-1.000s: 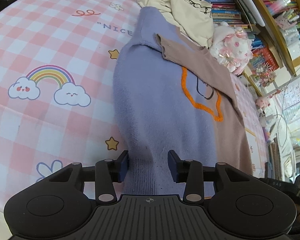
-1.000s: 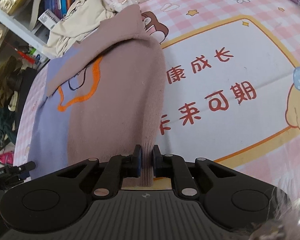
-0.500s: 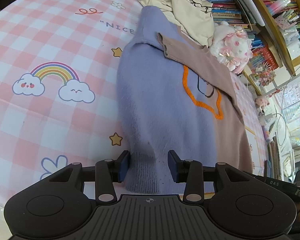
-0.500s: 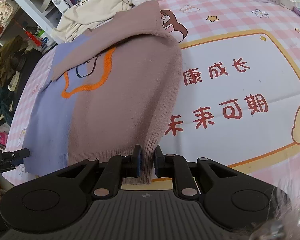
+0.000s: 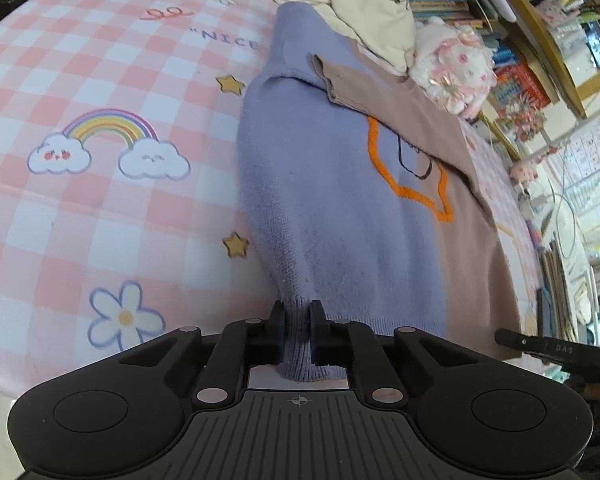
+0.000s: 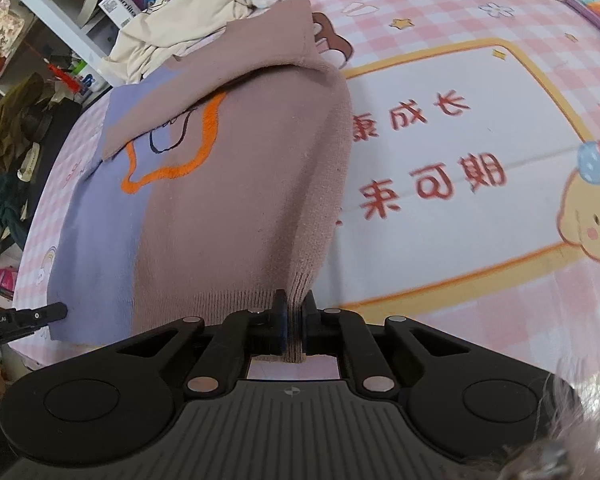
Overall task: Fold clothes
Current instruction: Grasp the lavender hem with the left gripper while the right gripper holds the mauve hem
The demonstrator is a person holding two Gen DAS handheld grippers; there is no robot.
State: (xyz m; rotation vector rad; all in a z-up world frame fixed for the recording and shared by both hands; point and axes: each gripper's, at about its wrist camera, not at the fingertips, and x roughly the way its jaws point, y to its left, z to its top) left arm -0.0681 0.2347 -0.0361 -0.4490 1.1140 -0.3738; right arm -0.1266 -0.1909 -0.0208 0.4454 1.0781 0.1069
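Left gripper [image 5: 298, 330]: clamped on the ribbed hem of the lilac half of the sweater [image 5: 340, 208], at its near left corner.
Right gripper [image 6: 294, 326]: pinching the ribbed hem of the mauve half, at the near right corner.
Sweater: lies lengthwise on the pink checked bedsheet [image 5: 80, 208], sleeves folded in over the orange star outline [image 5: 412, 176], collar end toward the cream garment [image 5: 364, 4] and plush toy [image 5: 452, 68].
Doing it well: lift both corners level and together (uneven height skews the crease), carry the hem toward the collar, keep the sleeves tucked.
Changed: a second ago the left fingers stood apart around the hem; now they grip it.
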